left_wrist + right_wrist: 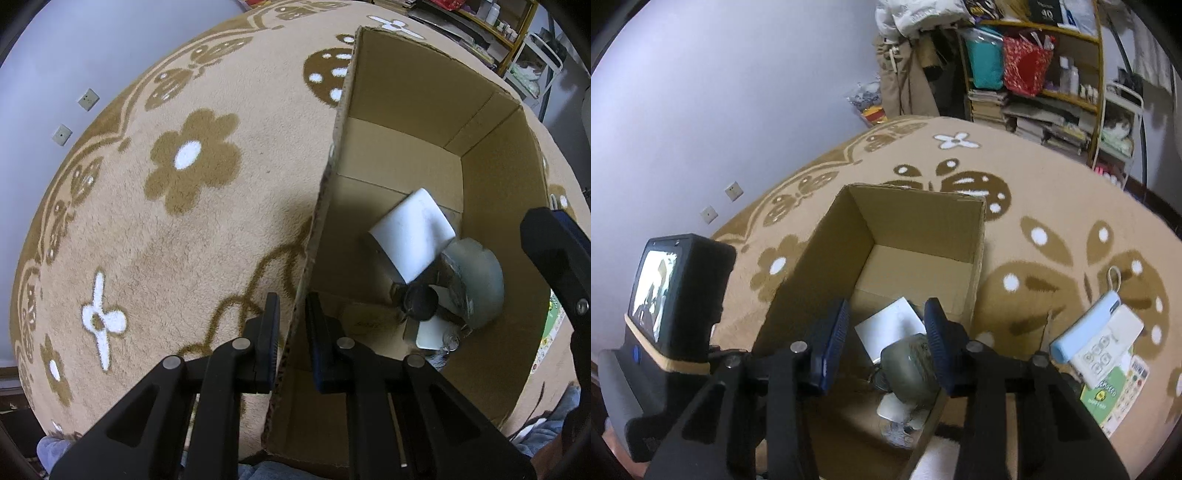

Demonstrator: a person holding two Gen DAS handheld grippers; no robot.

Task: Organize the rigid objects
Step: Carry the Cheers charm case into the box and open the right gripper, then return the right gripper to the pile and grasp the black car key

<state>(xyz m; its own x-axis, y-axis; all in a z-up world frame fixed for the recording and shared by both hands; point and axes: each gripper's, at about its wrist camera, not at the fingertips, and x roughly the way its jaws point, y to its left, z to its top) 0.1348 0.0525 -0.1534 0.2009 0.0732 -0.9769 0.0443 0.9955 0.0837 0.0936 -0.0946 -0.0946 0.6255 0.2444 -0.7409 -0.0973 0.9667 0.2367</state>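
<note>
An open cardboard box (491,192) stands on a beige flowered rug. My left gripper (293,339) points steeply down and is shut on the box's left wall (325,206), one finger outside and one inside. On the box floor lie a flat white square item (413,236), a translucent grey-green container (476,280), a dark round object (417,302) and another white piece (432,334). My right gripper (886,343) hovers over the box's near right corner, open, its pads touching nothing. The grey-green container (912,365) lies below it, beside the right finger (936,339).
On the rug right of the box lie a light blue power bank (1086,328), a white power strip (1112,343) and a green booklet (1115,387). Crowded shelves (1034,74) stand at the back right. The left gripper's screen unit (676,295) rises at left.
</note>
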